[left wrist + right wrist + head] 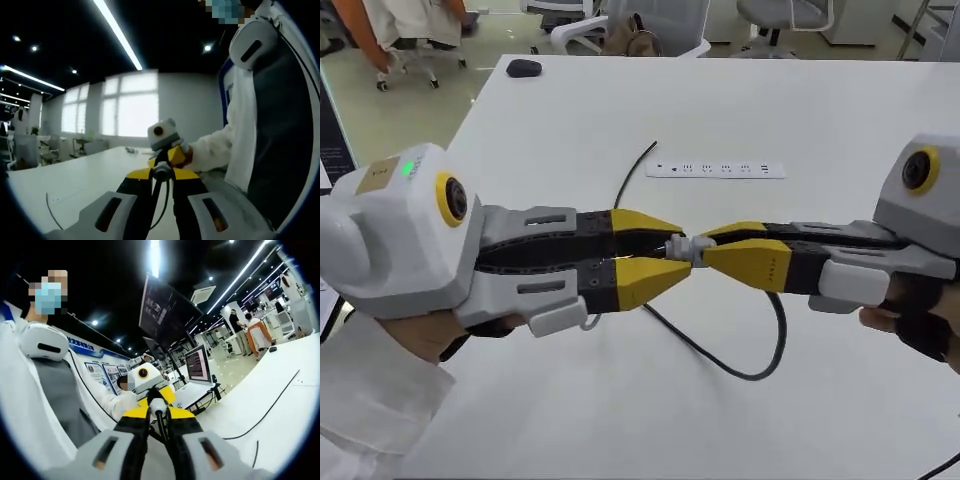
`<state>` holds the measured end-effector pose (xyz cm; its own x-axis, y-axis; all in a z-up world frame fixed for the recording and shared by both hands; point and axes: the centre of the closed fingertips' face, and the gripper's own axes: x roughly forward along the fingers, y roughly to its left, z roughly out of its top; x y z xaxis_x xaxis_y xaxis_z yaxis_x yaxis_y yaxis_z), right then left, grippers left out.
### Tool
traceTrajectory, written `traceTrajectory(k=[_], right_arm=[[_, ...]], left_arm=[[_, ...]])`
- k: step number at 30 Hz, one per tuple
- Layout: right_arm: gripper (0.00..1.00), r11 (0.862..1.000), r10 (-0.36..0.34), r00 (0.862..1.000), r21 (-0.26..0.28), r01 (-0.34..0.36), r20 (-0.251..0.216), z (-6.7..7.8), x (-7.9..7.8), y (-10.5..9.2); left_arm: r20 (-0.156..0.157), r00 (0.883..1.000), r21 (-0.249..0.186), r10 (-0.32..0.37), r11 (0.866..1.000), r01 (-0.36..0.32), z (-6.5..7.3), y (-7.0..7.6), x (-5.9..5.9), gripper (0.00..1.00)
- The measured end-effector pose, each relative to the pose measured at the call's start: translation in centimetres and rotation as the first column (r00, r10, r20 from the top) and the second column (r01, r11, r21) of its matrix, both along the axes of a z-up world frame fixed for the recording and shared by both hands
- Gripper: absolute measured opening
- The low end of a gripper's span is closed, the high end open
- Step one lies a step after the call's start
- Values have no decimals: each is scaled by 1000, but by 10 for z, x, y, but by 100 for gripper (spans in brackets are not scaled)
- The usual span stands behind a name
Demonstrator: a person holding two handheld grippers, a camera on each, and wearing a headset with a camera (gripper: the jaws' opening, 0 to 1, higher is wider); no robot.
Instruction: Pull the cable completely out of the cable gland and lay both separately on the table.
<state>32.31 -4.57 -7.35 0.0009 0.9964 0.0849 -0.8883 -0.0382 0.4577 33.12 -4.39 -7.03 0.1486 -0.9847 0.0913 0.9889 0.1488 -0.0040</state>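
A small grey cable gland [686,248] hangs above the white table [560,120], held between both grippers. My left gripper [682,247] comes in from the left, its yellow jaws shut on the gland [162,171]. Opposite it, my right gripper [708,241] is shut on the black cable [760,374] right at the gland's other end [158,405]. From there the cable drops in a loop, passes under the left gripper and ends farther back on the table. Each gripper view shows the other gripper just beyond the gland.
A white power strip [716,170] lies on the table behind the grippers. A dark mouse [524,68] sits at the far edge. Office chairs [590,25] stand beyond the table. Another dark cable [942,464] crosses the near right corner.
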Motion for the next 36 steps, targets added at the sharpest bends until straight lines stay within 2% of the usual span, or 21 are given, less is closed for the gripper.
traceTrajectory(k=[4,7,8,9,10,11,12,13,15,16,17,19,23,25,28,29,32,34,36], right_arm=[[11,1000,-5,998,-10,6,61,2,-1,0],[11,1000,-7,993,-26,10,119,2,-2,0],[11,999,-10,987,-33,15,163,2,-3,0],[10,999,-7,983,-41,15,183,1,-3,0],[10,998,0,974,-56,13,227,0,-5,0],[10,998,-1,966,-60,17,260,-1,-5,0],[10,997,-2,959,-69,23,282,-2,-6,1],[10,997,2,962,-71,18,271,-2,-7,1],[10,996,4,956,-82,21,294,-4,-7,1],[10,996,3,952,-84,24,307,-4,-6,1],[10,996,6,947,-88,23,320,-4,-7,2],[10,995,6,942,-91,26,337,-4,-7,3],[11,995,8,934,-92,27,358,-5,-5,4],[12,995,8,935,-96,28,354,-5,-3,4],[25,992,3,936,-118,42,352,-6,0,1],[25,990,7,932,-133,44,362,-8,1,-1],[14,986,4,928,-154,57,374,-12,4,-5],[12,985,10,928,-161,54,373,-13,3,-5],[10,984,18,922,-169,52,387,-14,2,-4]], left_arm=[[-11,1000,-3,-3,1000,3,1,0,1,16],[-54,999,-7,-9,1000,9,1,1,2,16],[-74,997,-10,-12,1000,11,1,1,2,16],[-115,993,-10,-18,1000,17,-1,0,2,16],[-162,986,-3,-28,1000,28,-3,0,0,16],[-173,984,-2,-31,1000,32,-4,-1,1,16],[-159,987,1,-29,1000,29,-4,-1,2,16],[-193,981,3,-35,999,36,-6,-1,1,16],[-263,964,-7,-41,999,41,-9,-1,2,16],[-258,965,-9,-40,999,39,-9,0,3,16],[-285,958,-15,-46,999,44,-9,0,3,16],[-303,952,-24,-47,999,42,-10,1,3,16],[-294,955,-26,-42,999,35,-10,2,3,16],[-287,957,-30,-37,999,29,-9,4,4,16],[-272,962,-31,-25,999,17,-7,7,5,16],[-267,963,-31,-24,999,16,-7,8,5,16],[-249,968,-28,-20,1000,13,-6,10,4,16],[-245,969,-27,-19,1000,13,-6,10,3,16],[-234,972,-22,-14,1000,9,-7,9,3,16]])
